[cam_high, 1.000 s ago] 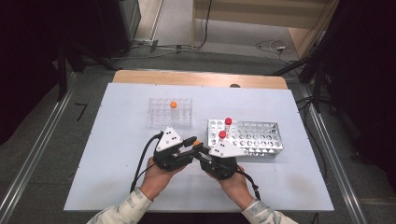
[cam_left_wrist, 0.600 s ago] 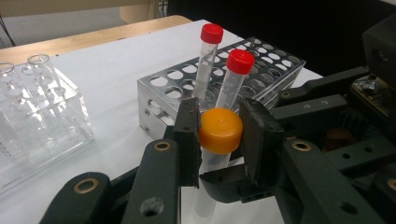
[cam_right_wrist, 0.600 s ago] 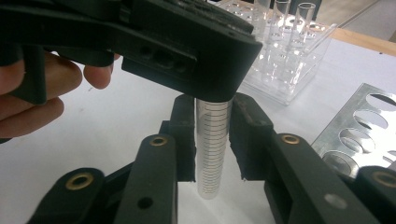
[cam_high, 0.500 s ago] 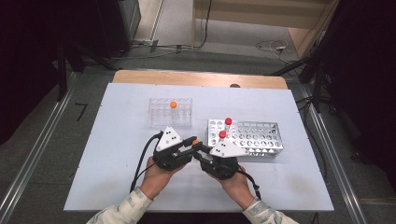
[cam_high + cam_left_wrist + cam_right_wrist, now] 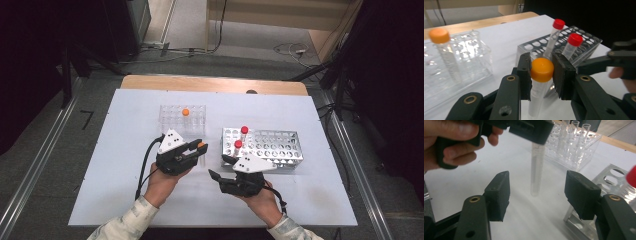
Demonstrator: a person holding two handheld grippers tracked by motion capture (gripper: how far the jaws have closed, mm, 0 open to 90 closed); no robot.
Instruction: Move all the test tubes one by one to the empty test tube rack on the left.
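clear rack (image 5: 183, 118) upper left of centre w/ one orange-capped tube; left gripper (image 5: 198, 150) mid-frame clamps the orange-cap tube (image 5: 541, 70) just under its cap, tube hanging upright above the table; right gripper (image 5: 220, 167) lower centre, jaws just been opening, nothing between them; metal rack (image 5: 272, 146) at right w/ two red-capped tubes.

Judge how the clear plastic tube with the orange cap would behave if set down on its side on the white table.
The clear plastic tube with the orange cap looks round and smooth, so it would probably roll across the white table. It seems empty, so likely light. Its wider cap might make it curve rather than roll straight.
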